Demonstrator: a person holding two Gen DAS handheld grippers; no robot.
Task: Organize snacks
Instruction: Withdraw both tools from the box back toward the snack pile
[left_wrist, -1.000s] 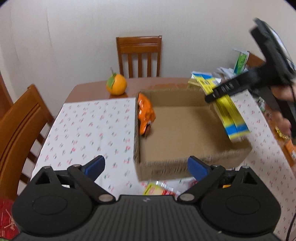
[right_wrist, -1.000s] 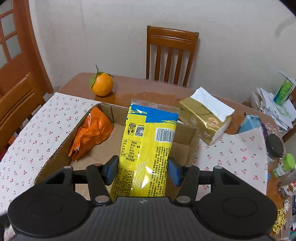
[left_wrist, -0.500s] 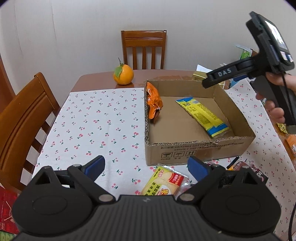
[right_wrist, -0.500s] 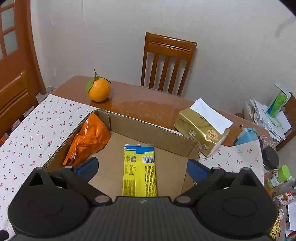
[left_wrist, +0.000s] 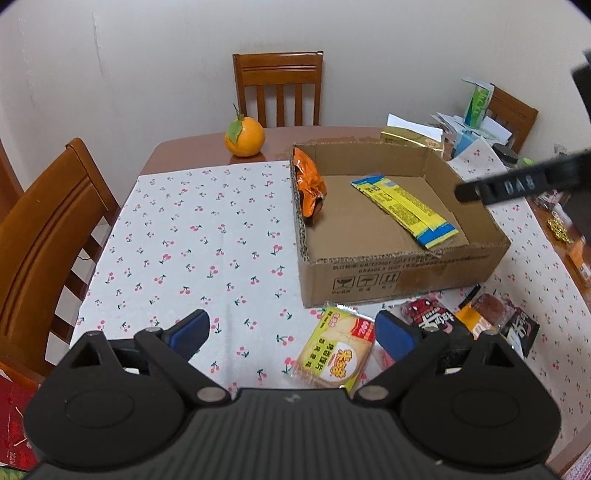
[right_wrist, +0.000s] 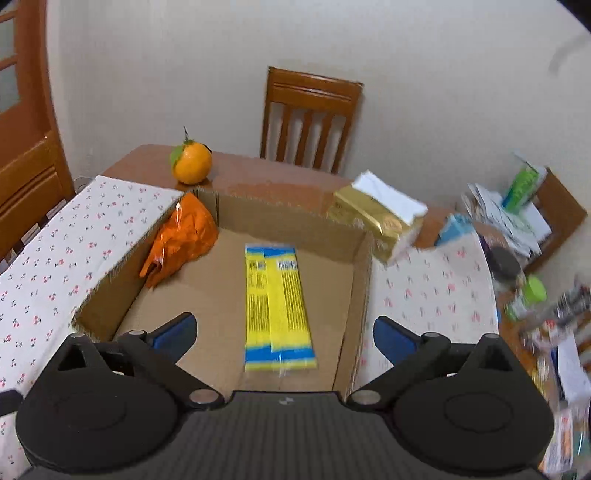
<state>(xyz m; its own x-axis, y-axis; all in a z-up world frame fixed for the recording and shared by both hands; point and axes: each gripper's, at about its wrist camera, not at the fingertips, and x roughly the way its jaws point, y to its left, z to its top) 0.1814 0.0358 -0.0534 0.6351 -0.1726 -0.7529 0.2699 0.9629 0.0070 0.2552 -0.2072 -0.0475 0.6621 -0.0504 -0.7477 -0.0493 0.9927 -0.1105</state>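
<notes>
- Snacks, counted: two lie inside the cardboard box (left_wrist: 399, 284), and at least three more lie on the cloth outside its near wall.
- Inside, one crinkled orange foil bag (left_wrist: 309, 184) leans against the box's left wall; one long, flat yellow packet with blue ends (right_wrist: 275, 306) lies on the box floor, nearer its right wall.
- Outside, one square yellow-green pack of bread slices (left_wrist: 338, 350) lies just before the box's near wall; beside it sit dark wrappers (left_wrist: 428, 314), partly hidden by my tool.
- My left gripper (left_wrist: 291, 328) stands spread wide above the cloth near the table's near edge, touching nothing; the bread pack shows between its blue pads (left_wrist: 192, 328).
- My right gripper (right_wrist: 284, 334) has just been opening and now stands fully spread; the yellow packet lies free below it, clear of both fingers.
- One round orange with a leaf (right_wrist: 192, 162) rests on bare wood at the table's far edge.
- One gold tissue pack (right_wrist: 376, 218) lies just beyond the box's far right corner.
- Table (left_wrist: 332, 134): brown wood, covered with a white cherry-print cloth (left_wrist: 192, 236).
</notes>
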